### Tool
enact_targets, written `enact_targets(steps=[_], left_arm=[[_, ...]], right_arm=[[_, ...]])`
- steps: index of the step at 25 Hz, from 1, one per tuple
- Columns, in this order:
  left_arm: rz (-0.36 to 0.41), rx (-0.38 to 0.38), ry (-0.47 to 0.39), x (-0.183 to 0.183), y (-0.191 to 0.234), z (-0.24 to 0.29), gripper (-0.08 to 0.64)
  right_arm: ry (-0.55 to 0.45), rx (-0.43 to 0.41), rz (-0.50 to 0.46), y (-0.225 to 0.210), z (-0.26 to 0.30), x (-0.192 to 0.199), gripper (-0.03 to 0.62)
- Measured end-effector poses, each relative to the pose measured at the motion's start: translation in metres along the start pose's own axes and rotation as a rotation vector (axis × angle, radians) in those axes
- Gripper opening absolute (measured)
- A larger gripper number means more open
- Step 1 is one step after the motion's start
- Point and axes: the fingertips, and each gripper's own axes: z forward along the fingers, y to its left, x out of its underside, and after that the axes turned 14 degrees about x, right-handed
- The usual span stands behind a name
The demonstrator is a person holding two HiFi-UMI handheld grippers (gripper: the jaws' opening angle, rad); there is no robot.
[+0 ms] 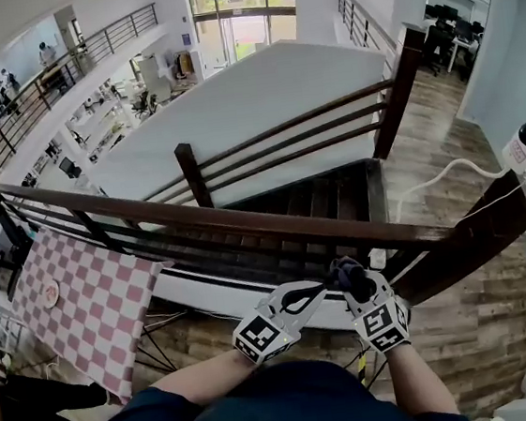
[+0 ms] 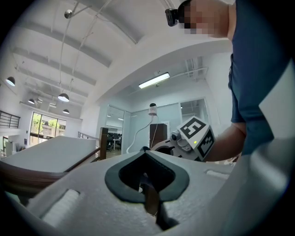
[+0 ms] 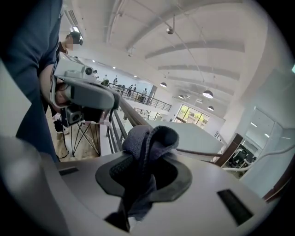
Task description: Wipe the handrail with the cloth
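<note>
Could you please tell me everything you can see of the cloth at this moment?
The cloth is dark grey-blue, soft and woven-looking, bunched into a folded wad. The right hand-held gripper is shut on it: its top bulges above the jaws, a tail hangs below. In the head view it sits just by the near side of the brown wooden handrail; contact cannot be told.
</note>
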Motion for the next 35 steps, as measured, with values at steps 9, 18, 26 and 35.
enact_targets(steps=[9,18,26,35], left_arm=[[-0.033,0.076,-0.026,-0.001,-0.032,-0.012,-0.004],[-0.046,0.132,-0.026,0.004,-0.046,-0.009,-0.004],[-0.053,0.137,-0.025,0.005,-0.045,-0.009,-0.004],[-0.054,0.13,-0.024,0.003,-0.044,-0.01,-0.003]], right_arm=[[-0.103,-0.021,0.398,0.026,-0.042,-0.031,0.092],[-0.13,0.002,0.44,0.045,-0.058,-0.034,0.091],[-0.127,-0.018,0.451,0.053,-0.058,-0.035,0.091],[-0.128,-0.028,0.441,0.053,-0.059,-0.035,0.091]])
